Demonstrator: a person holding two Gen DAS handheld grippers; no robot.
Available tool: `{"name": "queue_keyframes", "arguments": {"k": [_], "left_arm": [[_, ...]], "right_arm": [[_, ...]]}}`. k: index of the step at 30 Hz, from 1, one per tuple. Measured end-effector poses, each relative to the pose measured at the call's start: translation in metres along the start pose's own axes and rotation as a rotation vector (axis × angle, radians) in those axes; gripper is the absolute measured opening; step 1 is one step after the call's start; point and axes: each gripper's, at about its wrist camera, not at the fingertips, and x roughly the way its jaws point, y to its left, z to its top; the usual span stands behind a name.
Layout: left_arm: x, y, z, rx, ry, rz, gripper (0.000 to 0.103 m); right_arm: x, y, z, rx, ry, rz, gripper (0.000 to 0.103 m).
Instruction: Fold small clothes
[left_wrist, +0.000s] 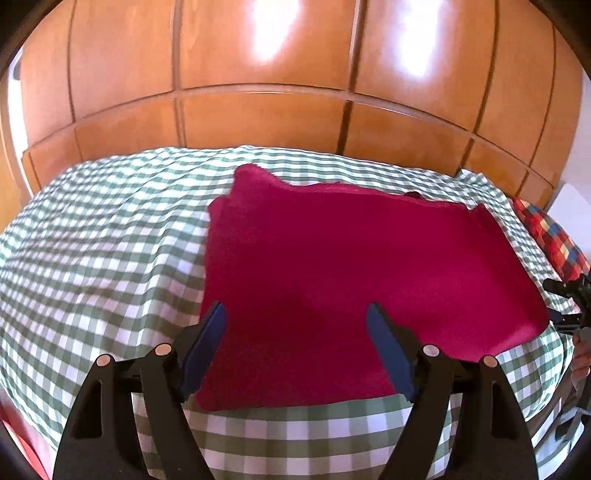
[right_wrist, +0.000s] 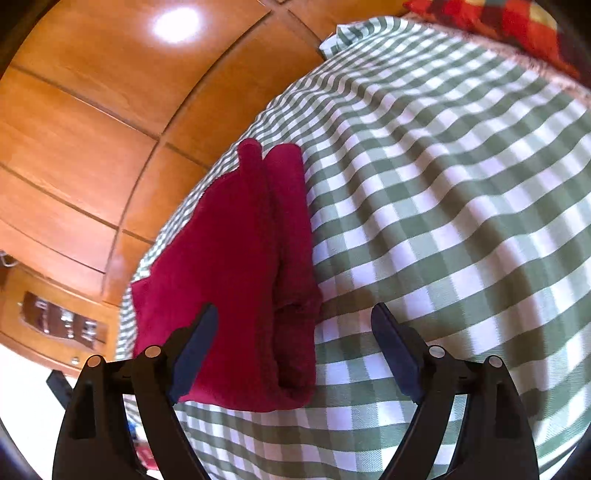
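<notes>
Black plastic arms with dark blue pads fill the bottom of both wrist views. Between them the left gripper (left_wrist: 297, 317) stands spread wide and empty above the near edge of the crimson terry-cloth garment (left_wrist: 351, 280), its pads clear of the fabric. That garment lies flat and folded on the green-and-white checked bedcover (left_wrist: 103, 258), its far edge showing two uneven layers.

From the right wrist view, the right gripper (right_wrist: 293, 325) is likewise spread, gripping nothing; its left pad hangs over the crimson cloth (right_wrist: 229, 266), its right pad over bare checked cover (right_wrist: 443, 206). A doubled-over fold runs along the cloth's right side.

Glossy orange-brown wooden wardrobe panels (left_wrist: 258, 74) rise behind the bed. One red, yellow and blue plaid pillow (left_wrist: 550, 236) sits at the bed's right end.
</notes>
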Motion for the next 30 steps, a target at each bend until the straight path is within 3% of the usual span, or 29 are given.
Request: {"name": "queue_keyframes", "arguments": {"k": [11, 16, 18, 19, 21, 25, 30], "left_arm": [[0.019, -0.030, 0.006, 0.044, 0.043, -0.054, 0.078], [0.037, -0.040, 0.004, 0.054, 0.086, -0.081, 0.078], [0.043, -0.037, 0.004, 0.029, 0.100, -0.099, 0.078], [0.044, -0.036, 0.005, 0.017, 0.100, -0.112, 0.078], [0.046, -0.031, 0.005, -0.003, 0.104, -0.139, 0.078], [0.056, -0.024, 0.002, -0.022, 0.135, -0.184, 0.078], [0.056, -0.015, -0.001, -0.048, 0.117, -0.248, 0.078]], "right_arm": [[0.027, -0.005, 0.012, 0.024, 0.038, 0.116, 0.083], [0.052, 0.013, 0.020, -0.032, 0.091, 0.114, 0.068], [0.059, 0.019, 0.021, -0.029, 0.118, 0.120, 0.039], [0.060, 0.022, 0.021, -0.030, 0.123, 0.126, 0.036], [0.057, 0.037, 0.023, -0.062, 0.110, 0.126, 0.030], [0.042, 0.092, 0.029, -0.157, 0.072, 0.164, 0.030], [0.042, 0.179, 0.032, -0.321, 0.074, 0.168, 0.030]]}}
